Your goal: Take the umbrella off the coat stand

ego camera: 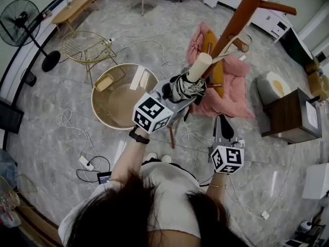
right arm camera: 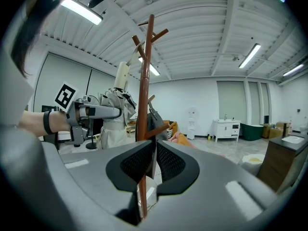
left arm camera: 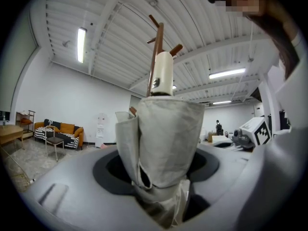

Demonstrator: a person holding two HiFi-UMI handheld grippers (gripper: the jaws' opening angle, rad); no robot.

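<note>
The folded umbrella [ego camera: 186, 88] has pale grey fabric and a cream handle [ego camera: 199, 66] that points up. My left gripper [ego camera: 179, 93] is shut on its fabric bundle and holds it upright beside the brown wooden coat stand [ego camera: 241, 14]. In the left gripper view the umbrella [left arm camera: 166, 134] fills the gap between the jaws of the left gripper [left arm camera: 159, 179], with the coat stand [left arm camera: 156, 47] just behind it. My right gripper [ego camera: 223, 121] hangs lower right, shut and holding nothing. In the right gripper view the right gripper [right arm camera: 155, 159] faces the coat stand [right arm camera: 143, 81], with the umbrella [right arm camera: 114, 117] to its left.
A dark bag [right arm camera: 155, 119] hangs on a low peg of the stand. Pink cloth [ego camera: 234, 86] lies over a yellow chair at the stand's foot. A round gold tub [ego camera: 103, 104], a wire chair [ego camera: 85, 48], a brown cabinet [ego camera: 288, 115] and floor cables [ego camera: 77, 130] surround me.
</note>
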